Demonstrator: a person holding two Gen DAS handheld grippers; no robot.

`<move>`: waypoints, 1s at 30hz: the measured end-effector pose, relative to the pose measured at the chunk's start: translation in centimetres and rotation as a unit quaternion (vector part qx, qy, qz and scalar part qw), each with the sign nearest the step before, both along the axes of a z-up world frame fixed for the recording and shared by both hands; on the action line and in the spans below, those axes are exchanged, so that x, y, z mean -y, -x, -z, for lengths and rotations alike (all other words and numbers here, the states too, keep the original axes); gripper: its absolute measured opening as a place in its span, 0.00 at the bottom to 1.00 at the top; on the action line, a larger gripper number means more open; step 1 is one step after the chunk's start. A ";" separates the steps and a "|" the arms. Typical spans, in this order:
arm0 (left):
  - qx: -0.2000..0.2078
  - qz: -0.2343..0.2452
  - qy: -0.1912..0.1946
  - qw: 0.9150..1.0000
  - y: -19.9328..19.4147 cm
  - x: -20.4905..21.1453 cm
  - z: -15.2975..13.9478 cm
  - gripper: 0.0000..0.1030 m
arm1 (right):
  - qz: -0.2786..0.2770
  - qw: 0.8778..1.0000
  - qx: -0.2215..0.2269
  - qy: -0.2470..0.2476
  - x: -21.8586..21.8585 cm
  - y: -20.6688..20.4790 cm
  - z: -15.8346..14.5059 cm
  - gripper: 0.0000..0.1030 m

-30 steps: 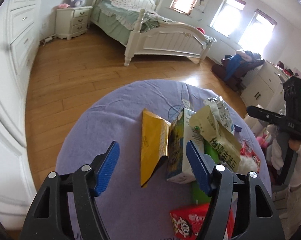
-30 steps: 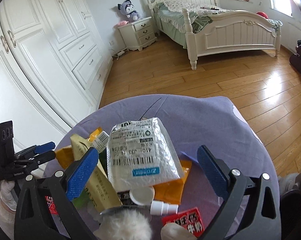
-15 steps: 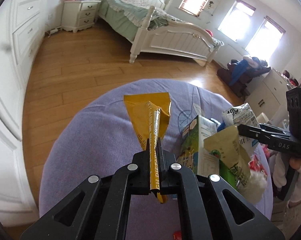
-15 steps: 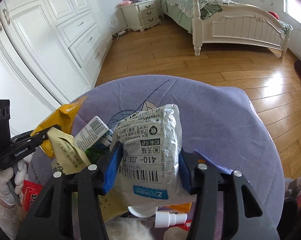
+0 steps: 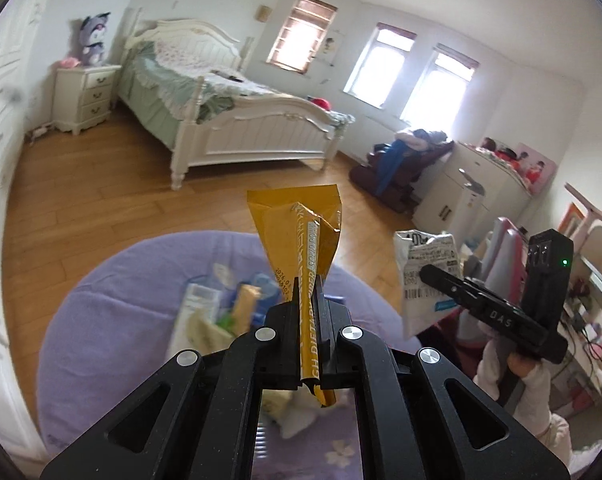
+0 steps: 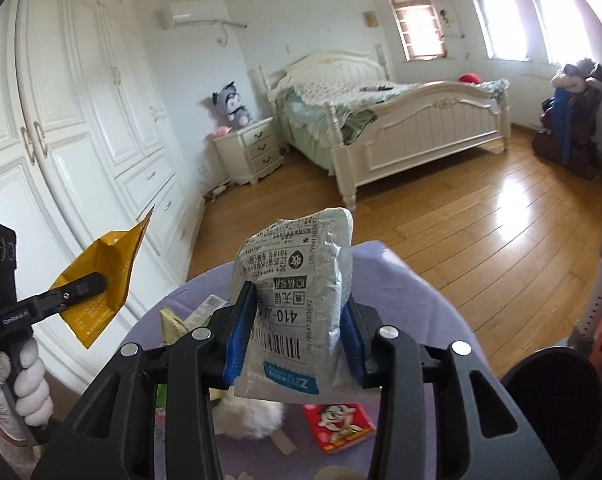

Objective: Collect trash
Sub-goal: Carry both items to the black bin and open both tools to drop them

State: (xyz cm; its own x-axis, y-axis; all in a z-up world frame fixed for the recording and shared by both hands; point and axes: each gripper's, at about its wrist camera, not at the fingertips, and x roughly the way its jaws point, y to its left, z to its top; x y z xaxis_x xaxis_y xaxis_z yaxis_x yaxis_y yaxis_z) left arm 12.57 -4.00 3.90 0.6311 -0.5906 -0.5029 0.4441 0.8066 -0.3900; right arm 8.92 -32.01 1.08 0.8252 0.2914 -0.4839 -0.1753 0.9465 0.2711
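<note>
My left gripper (image 5: 307,280) is shut on a flattened yellow wrapper (image 5: 293,216), lifted above the round purple table (image 5: 113,300). From the right wrist view the same yellow wrapper (image 6: 113,256) hangs at the left in the left gripper (image 6: 97,280), held by a white-gloved hand (image 6: 25,384). My right gripper (image 6: 297,312) has its blue pads (image 6: 241,332) pressed on both sides of a silver mailer bag (image 6: 297,256), jaws still closing, also raised off the table. The silver bag (image 5: 425,256) shows at the right of the left wrist view.
Several wrappers and cartons (image 5: 205,320) lie in a blurred heap on the table. A red snack packet (image 6: 341,426) and a white fluffy item (image 6: 245,416) sit near its front. Beyond are wooden floor (image 6: 461,220), a white bed (image 6: 401,120) and white wardrobes (image 6: 81,140).
Both grippers closed, the left on the yellow wrapper and the right on the silver bag, and both lifted their items up off the table.
</note>
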 end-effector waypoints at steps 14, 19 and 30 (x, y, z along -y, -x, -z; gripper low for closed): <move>-0.139 0.231 0.005 0.963 -1.3 29.8 10.2 0.04 | 0.231 0.965 -0.100 0.070 16.9 4.4 10.4 0.39; -0.175 0.247 -0.041 0.952 -1.9 36.4 15.5 0.04 | 0.252 0.954 -0.151 0.055 20.3 6.0 15.0 0.39; -0.166 0.249 -0.111 0.948 -1.7 40.8 18.1 0.06 | 0.252 0.948 -0.190 0.039 22.1 6.2 18.5 0.42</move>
